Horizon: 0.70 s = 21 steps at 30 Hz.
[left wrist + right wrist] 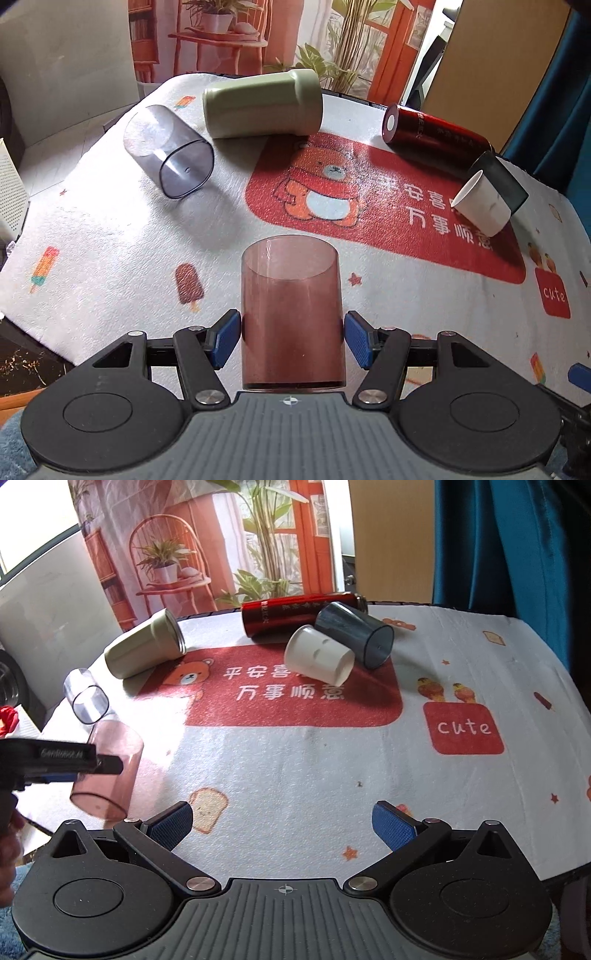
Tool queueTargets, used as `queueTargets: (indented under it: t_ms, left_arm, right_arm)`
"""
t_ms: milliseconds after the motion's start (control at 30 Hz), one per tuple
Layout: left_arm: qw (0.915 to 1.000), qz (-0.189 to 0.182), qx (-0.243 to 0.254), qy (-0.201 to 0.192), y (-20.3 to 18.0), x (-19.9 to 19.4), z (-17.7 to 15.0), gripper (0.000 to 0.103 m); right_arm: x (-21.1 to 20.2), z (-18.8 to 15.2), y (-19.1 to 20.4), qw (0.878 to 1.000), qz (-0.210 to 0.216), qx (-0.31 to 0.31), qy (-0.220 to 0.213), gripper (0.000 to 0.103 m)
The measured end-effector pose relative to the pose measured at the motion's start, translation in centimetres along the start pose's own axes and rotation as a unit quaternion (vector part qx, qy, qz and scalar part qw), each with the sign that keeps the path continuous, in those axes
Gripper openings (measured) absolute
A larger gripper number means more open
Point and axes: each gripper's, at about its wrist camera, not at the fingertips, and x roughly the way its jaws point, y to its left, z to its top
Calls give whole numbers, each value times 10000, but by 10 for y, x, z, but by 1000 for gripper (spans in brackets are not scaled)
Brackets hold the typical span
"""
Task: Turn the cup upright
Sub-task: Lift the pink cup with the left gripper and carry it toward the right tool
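Note:
A translucent pink cup [291, 317] stands with its open mouth up between the blue pads of my left gripper [291, 338]. The pads press both sides of the cup. In the right wrist view the same cup [110, 768] is at the left, tilted slightly, held by the left gripper [66, 760], its base close to the cloth. My right gripper [282, 825] is open and empty above the front of the table.
On the printed cloth [110, 240] lie a clear grey cup [170, 151], a green tumbler [262, 105], a red flask [436, 138], a dark cup [498, 177] and a white cup [480, 206], all on their sides. A blue curtain [517, 542] hangs at right.

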Motion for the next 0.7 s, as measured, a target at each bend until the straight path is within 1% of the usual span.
queueTargets:
  t_ms: [233, 300, 333, 367, 433, 533, 700]
  left_arm:
    - [9998, -26, 53, -186, 1, -1, -6, 64]
    - [9997, -55, 63, -217, 1, -2, -7, 67]
    - [9997, -62, 48, -224, 2, -3, -7, 70]
    - [9997, -27, 21, -249, 4, -6, -9, 77]
    - [9994, 31, -16, -353, 6, -14, -10, 87]
    - [9989, 51, -129, -442, 15, -27, -10, 90]
    - [9980, 323, -256, -482, 40, -56, -17, 95]
  right_arm:
    - [-3, -3, 10, 9999, -10, -118, 29, 103]
    - [-5, -4, 11, 9999, -39, -133, 20, 103]
    - [-6, -4, 10, 9999, -56, -132, 20, 103]
    - [-7, -5, 10, 9999, -65, -125, 27, 103]
    - [-8, -5, 9, 9999, -68, -100, 58, 103]
    - [-9, -5, 11, 9999, -42, -95, 104, 103]
    - [-8, -3, 22, 9994, 55, -277, 216, 103]
